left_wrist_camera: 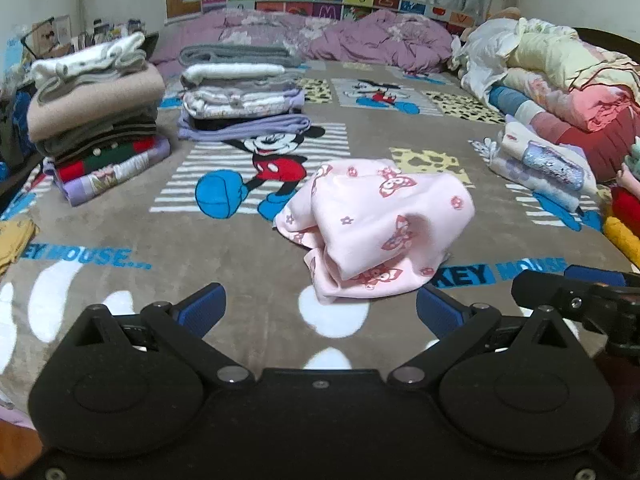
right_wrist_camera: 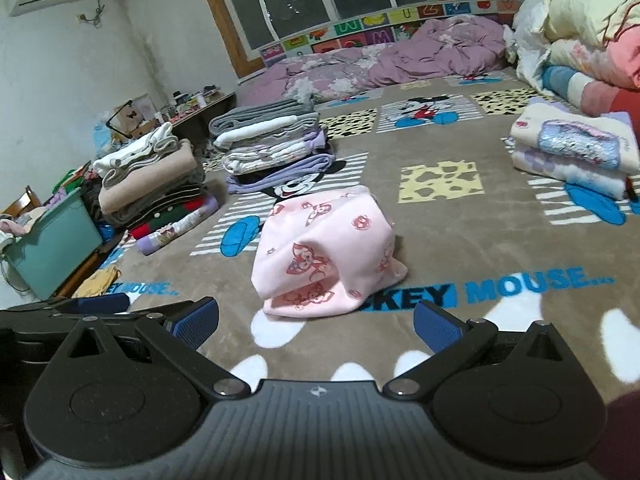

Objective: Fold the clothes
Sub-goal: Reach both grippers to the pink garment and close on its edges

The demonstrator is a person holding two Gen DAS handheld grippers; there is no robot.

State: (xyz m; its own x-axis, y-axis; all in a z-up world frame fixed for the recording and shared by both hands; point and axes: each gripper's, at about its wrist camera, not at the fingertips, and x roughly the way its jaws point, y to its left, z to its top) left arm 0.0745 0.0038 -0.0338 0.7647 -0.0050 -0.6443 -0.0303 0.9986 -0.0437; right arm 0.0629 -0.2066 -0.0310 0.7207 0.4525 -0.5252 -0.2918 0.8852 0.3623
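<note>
A crumpled pink garment [left_wrist_camera: 372, 228] with a red bow print lies bunched on the Mickey Mouse blanket [left_wrist_camera: 140, 240], just ahead of both grippers. It also shows in the right wrist view [right_wrist_camera: 326, 248]. My left gripper [left_wrist_camera: 320, 312] is open and empty, a short way in front of the garment's near edge. My right gripper [right_wrist_camera: 316, 326] is open and empty, also just short of the garment. The right gripper shows at the right edge of the left wrist view [left_wrist_camera: 576, 292]. The left gripper shows at the left edge of the right wrist view [right_wrist_camera: 80, 308].
Two stacks of folded clothes stand at the left [left_wrist_camera: 96, 120] and back left [left_wrist_camera: 244, 92]. A smaller folded stack [left_wrist_camera: 540, 168] and heaped bedding [left_wrist_camera: 560, 72] lie at the right. A purple quilt [left_wrist_camera: 320, 40] lies at the back. A green bin [right_wrist_camera: 52, 244] stands beside the bed.
</note>
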